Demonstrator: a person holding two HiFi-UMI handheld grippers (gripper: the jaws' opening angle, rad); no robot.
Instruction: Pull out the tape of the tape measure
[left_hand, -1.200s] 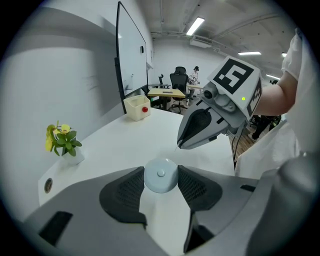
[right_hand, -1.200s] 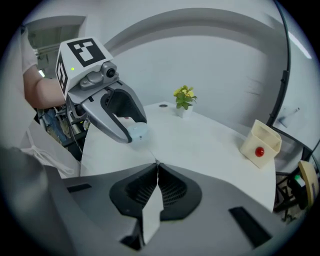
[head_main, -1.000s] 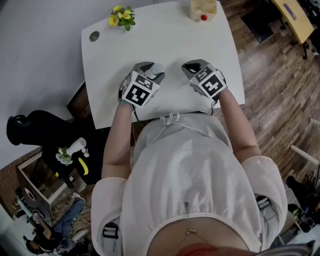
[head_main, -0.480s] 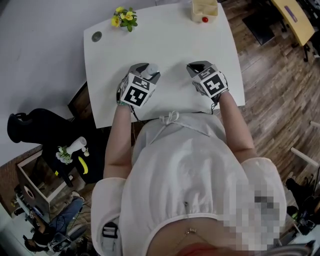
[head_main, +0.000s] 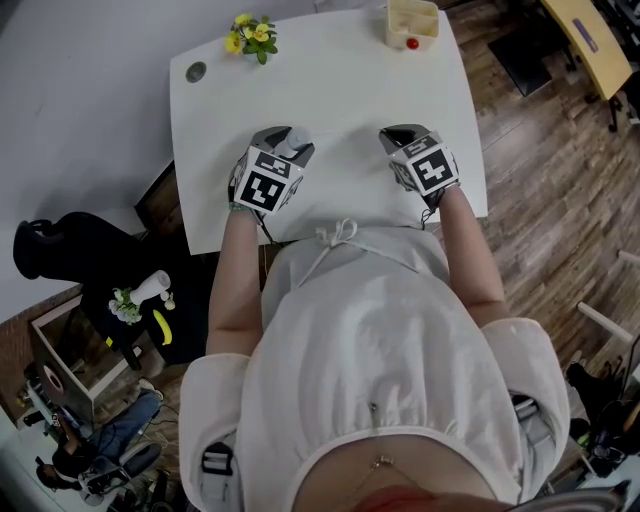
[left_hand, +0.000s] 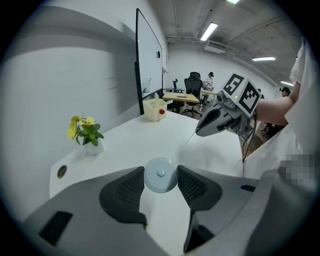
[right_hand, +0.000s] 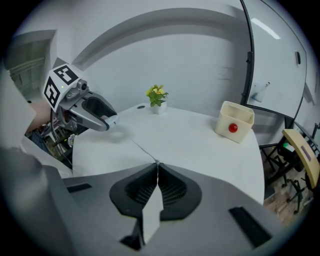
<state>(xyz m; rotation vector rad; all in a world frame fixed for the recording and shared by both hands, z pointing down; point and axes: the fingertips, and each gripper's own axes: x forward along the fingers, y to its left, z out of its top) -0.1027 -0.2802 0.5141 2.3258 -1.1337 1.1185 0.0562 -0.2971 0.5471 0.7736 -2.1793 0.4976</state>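
A round pale-blue tape measure (left_hand: 160, 175) sits between the pads of my left gripper (left_hand: 160, 181), which is shut on its case. From the case a thin white tape (left_hand: 186, 144) runs across to my right gripper (left_hand: 200, 132). In the right gripper view the right gripper (right_hand: 156, 166) is shut on the tape (right_hand: 134, 145), and a white strip of it trails back between the jaws. The tape stretches above the white table (head_main: 330, 80) to the left gripper (right_hand: 109, 122). In the head view the left gripper (head_main: 290, 142) and right gripper (head_main: 398, 135) hover over the table's near half, a hand's width apart.
A small pot of yellow flowers (head_main: 251, 33) and a round cable hole (head_main: 195, 71) are at the table's far left. A cream box (head_main: 411, 22) with a red ball stands at the far right. Beyond the right edge is wooden floor; left of the table is a wall.
The grippers have drawn apart: the left one with the tape measure moved left, the right one slightly right. The gap between them is wider.
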